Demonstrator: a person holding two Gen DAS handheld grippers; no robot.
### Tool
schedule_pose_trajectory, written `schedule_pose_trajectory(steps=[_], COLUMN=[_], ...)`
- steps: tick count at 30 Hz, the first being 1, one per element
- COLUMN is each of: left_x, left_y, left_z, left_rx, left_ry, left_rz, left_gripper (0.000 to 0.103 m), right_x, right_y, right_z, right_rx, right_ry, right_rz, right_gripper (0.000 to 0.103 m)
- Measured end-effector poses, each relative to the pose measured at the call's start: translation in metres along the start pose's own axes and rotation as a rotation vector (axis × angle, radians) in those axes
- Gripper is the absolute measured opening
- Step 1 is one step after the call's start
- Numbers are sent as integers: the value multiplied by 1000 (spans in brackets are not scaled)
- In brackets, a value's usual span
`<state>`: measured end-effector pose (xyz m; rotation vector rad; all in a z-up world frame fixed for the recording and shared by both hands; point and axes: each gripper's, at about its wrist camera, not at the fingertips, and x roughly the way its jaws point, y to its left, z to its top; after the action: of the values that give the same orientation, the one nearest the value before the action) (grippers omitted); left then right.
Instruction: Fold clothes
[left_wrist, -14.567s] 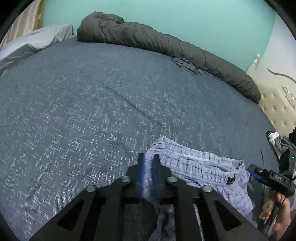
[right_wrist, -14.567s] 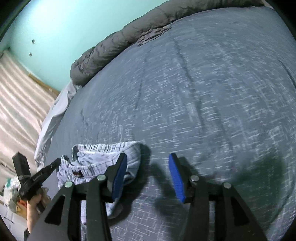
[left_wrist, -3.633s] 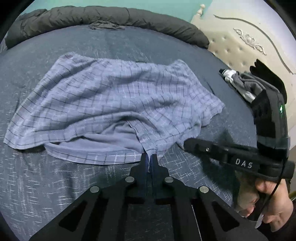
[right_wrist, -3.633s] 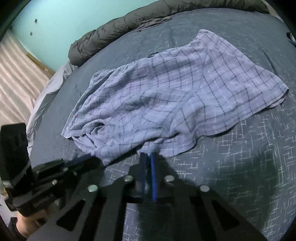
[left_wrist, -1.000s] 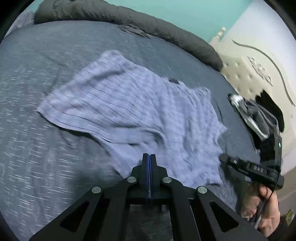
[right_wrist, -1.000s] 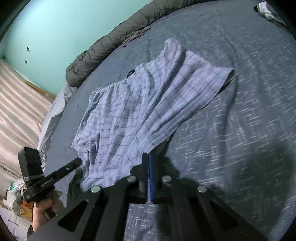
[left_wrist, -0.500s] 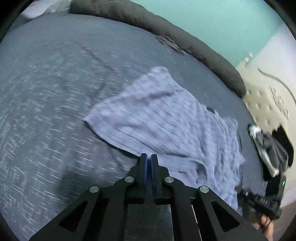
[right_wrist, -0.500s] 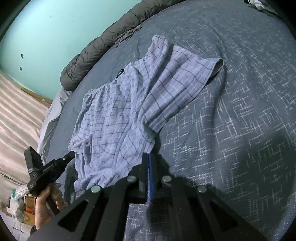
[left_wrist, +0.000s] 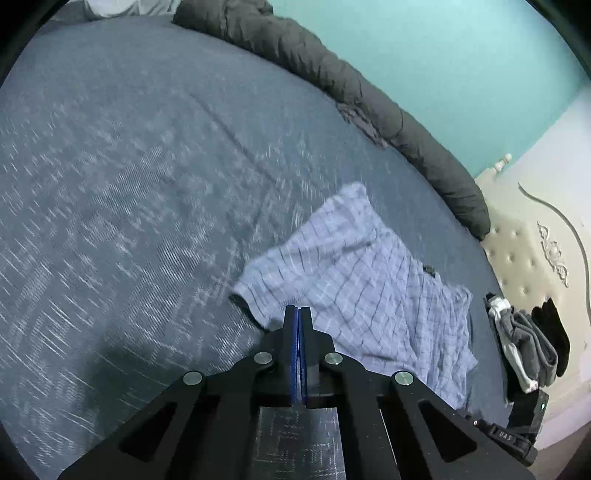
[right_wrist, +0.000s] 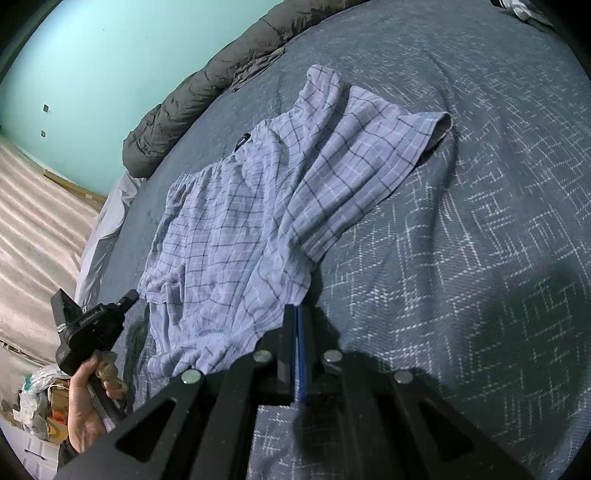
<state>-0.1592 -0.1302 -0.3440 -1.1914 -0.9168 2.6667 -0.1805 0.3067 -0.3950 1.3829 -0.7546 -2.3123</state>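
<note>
So I've got the light blue plaid cotton shorts (right_wrist: 258, 206) lying on the dark blue patterned bedspread (right_wrist: 480, 258), folded roughly in half with one leg flopped over the other. It's lumpy, not flat; the leg opening at the far right corner (right_wrist: 441, 127) gapes up off the bed.

My right claw (right_wrist: 298, 314) has its blue pads pressed together, and the tip sits right at the near edge of the shorts. Honestly can't tell from the right wrist view if there's fabric pinched in there or if the hem just runs under the tip. Same story on the other side: my left claw (left_wrist: 297, 314) is squeezed closed too, tip right at the near corner of the shorts (left_wrist: 369, 288), and the black fingers hide the exact contact spot.

In the right wrist view my left hand (right_wrist: 86, 402) is gripping the left gripper's handle at the bed's edge.

The left wrist view is motion-smeared, so the bedspread (left_wrist: 129, 184) pattern is streaky. A rolled dark grey duvet (left_wrist: 332, 74) runs along the far edge. There's a pile of dark and grey clothes (left_wrist: 528, 347) by the cream tufted headboard (left_wrist: 517, 251), partly cut off.
</note>
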Motion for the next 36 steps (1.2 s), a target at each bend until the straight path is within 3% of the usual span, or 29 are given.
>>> schedule_pose_trajectory(steps=[4, 6, 7, 8, 12, 13, 14, 15, 23, 31, 33, 34, 35, 36], left_x=[1, 3, 5, 6, 11, 12, 15, 17, -10, 10, 7, 5, 0, -4], left_y=[5, 9, 11, 14, 16, 17, 17, 18, 22, 34, 25, 19, 12, 9], left_z=[5, 5, 6, 6, 8, 8, 9, 10, 36, 28, 25, 23, 20, 18], left_rx=[4, -1, -8, -15, -7, -7, -12, -15, -23, -76, -45, -29, -12, -1], left_ry=[7, 6, 3, 2, 13, 16, 25, 33, -112, -26, -31, -39, -52, -51], left_rz=[61, 119, 121, 117, 90, 77, 60, 52, 76, 122, 148, 161, 164, 153], left_gripper=[2, 23, 39, 41, 39, 28, 2, 1, 1, 3, 13, 27, 35, 36], right_x=[-2, -2, -2, -2, -3, -3, -3, -4, -8, -9, -15, -18, -20, -23], right_y=[-1, -1, -1, -1, -1, -1, -2, -3, -7, -4, -4, -4, -5, -5], right_z=[0, -1, -1, -1, -2, -2, -2, -1, -1, -1, 2, 3, 5, 7], right_rx=[4, 4, 4, 4, 2, 2, 2, 1, 0, -1, 9, 14, 14, 15], right_ry=[0, -1, -1, 0, 1, 1, 1, 0, -11, -17, -49, -66, -81, -95], right_rz=[2, 4, 4, 4, 5, 6, 7, 9, 9, 5, 3, 2, 0, -3], right_gripper=[1, 1, 1, 1, 1, 1, 1, 1, 1, 0, 1, 1, 2, 2])
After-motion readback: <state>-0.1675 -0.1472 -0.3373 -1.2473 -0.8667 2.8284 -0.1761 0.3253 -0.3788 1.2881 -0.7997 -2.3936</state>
